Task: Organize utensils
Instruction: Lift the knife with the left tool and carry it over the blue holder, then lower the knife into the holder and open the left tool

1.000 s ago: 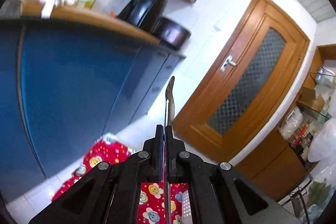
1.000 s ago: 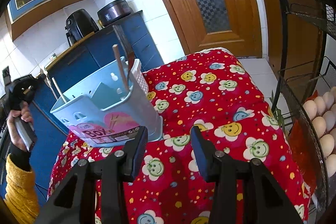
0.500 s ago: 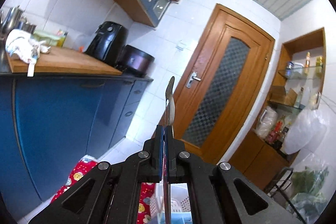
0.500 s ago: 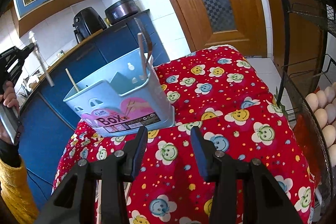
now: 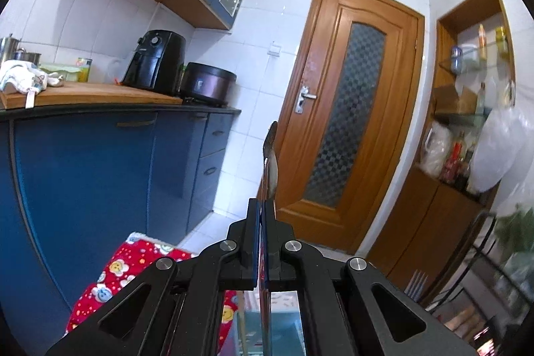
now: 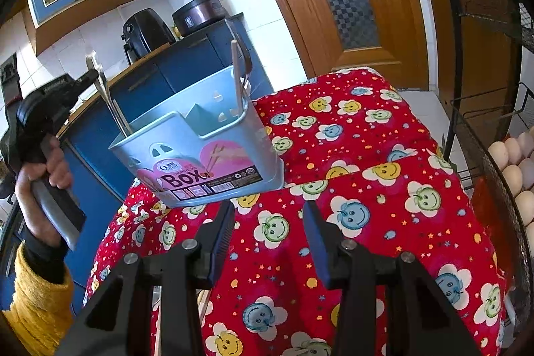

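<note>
A light blue utensil box [image 6: 200,149] stands on the red smiley-face cloth [image 6: 367,189]. A wooden chopstick [image 6: 235,72] and a dark utensil [image 6: 247,55] lean in its right compartment. A hand holds my left gripper [image 6: 90,77] at the box's left side, shut on a thin metal utensil [image 6: 103,92]. The utensil's lower end reaches down into the left compartment. In the left wrist view the metal utensil [image 5: 270,162] sticks up between the closed fingers of that gripper [image 5: 265,206], with the box [image 5: 283,322] below. My right gripper [image 6: 267,222] is open and empty just in front of the box.
A black wire rack [image 6: 467,22] with a tray of eggs [image 6: 514,169] stands along the right edge of the table. Blue cabinets [image 5: 100,172] with a wooden counter and dark appliances lie behind the box. A wooden door [image 5: 350,122] is at the back.
The left gripper has carried the metal utensil to the right, from beyond the table's left edge to the box's left compartment, and has rolled upright. The right gripper has barely moved.
</note>
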`<act>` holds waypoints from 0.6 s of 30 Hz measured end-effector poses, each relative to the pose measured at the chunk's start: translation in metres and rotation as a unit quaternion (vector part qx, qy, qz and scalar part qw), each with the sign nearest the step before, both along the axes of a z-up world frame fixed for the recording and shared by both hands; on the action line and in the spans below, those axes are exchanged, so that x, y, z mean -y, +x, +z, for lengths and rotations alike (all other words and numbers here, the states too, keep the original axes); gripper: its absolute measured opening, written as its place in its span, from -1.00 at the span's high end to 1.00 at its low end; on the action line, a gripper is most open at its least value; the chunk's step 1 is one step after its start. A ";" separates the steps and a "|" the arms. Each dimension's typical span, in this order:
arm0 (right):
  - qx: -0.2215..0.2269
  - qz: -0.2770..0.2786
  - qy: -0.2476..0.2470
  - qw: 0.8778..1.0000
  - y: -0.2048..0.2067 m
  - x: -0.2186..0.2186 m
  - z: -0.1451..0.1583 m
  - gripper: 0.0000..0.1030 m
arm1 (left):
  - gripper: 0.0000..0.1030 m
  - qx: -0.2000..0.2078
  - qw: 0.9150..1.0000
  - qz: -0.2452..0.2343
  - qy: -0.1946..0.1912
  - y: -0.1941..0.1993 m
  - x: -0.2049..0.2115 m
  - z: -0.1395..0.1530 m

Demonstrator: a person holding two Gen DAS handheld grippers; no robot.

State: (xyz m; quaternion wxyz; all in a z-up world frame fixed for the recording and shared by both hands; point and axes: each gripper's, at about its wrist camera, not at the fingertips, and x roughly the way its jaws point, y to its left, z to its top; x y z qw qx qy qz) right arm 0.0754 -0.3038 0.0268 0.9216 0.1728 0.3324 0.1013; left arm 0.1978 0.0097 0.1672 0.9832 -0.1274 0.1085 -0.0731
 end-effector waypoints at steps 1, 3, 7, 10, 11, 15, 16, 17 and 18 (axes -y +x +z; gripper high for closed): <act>-0.002 0.000 0.001 1.000 0.001 0.000 -0.001 0.11 | 0.98 0.000 1.000 0.001 0.005 -0.001 0.002 -0.003; -0.005 0.000 0.004 1.000 0.001 0.000 -0.003 0.11 | 0.98 -0.003 1.000 0.001 0.017 -0.003 0.005 -0.009; -0.004 0.001 0.008 1.000 0.000 -0.002 -0.005 0.11 | 0.98 -0.013 0.999 -0.004 0.040 -0.006 0.012 -0.018; -0.004 0.003 0.010 1.000 -0.001 -0.002 -0.005 0.11 | 0.98 -0.024 0.998 -0.016 0.054 -0.008 0.018 -0.022; -0.004 0.003 0.010 1.000 -0.002 -0.002 -0.005 0.11 | 0.97 -0.028 0.998 -0.019 0.057 -0.009 0.020 -0.023; -0.002 0.003 0.013 1.000 -0.005 -0.002 -0.003 0.11 | 0.95 -0.048 0.997 -0.028 0.059 -0.012 0.022 -0.027; -0.002 0.003 0.013 1.000 -0.006 -0.002 -0.003 0.11 | 0.92 -0.052 0.996 -0.030 0.059 -0.013 0.021 -0.028; -0.001 0.003 0.014 1.000 -0.007 -0.002 -0.002 0.11 | 0.86 -0.058 0.996 -0.032 0.059 -0.015 0.020 -0.029; 0.000 0.003 0.014 1.000 -0.008 -0.002 -0.002 0.11 | 0.80 -0.063 0.996 -0.036 0.059 -0.016 0.020 -0.029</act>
